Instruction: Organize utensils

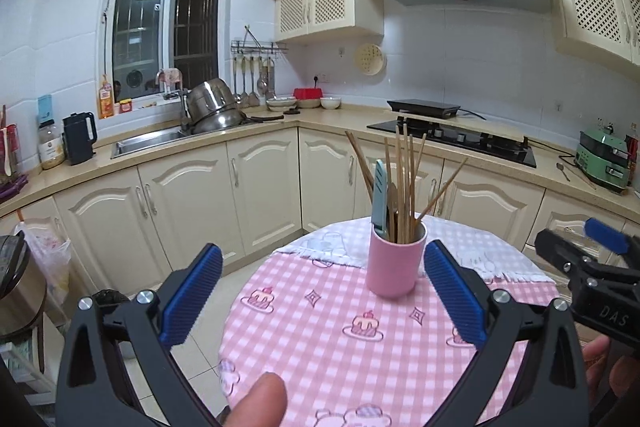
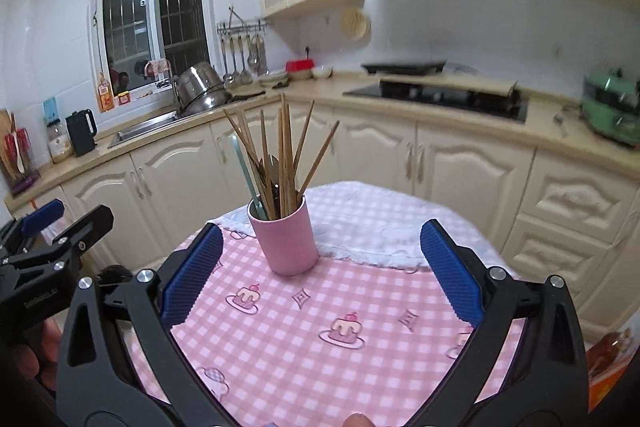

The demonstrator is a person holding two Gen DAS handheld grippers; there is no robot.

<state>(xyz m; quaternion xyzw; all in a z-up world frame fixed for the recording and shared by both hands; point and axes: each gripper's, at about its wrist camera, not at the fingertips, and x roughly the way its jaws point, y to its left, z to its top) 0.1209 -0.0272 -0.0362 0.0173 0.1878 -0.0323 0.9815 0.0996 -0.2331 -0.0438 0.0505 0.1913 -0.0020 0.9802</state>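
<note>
A pink cup (image 1: 394, 263) stands upright on a round table with a pink checked cloth (image 1: 320, 331). It holds several wooden chopsticks (image 1: 404, 179), a pale blue knife handle (image 1: 380, 199) and a dark spoon. The cup (image 2: 288, 243) and chopsticks (image 2: 284, 151) also show in the right wrist view. My left gripper (image 1: 322, 263) is open and empty, just short of the cup. My right gripper (image 2: 320, 243) is open and empty, also near the cup. Each gripper shows at the edge of the other's view: the right gripper (image 1: 592, 255), the left gripper (image 2: 44, 227).
A white towel (image 1: 472, 247) covers the table's far part. Cream kitchen cabinets (image 1: 260, 187) and a counter with sink (image 1: 148, 141), pots (image 1: 216, 107), kettle (image 1: 80, 139) and stove (image 1: 460, 139) run behind. A bin (image 1: 20, 287) stands at left.
</note>
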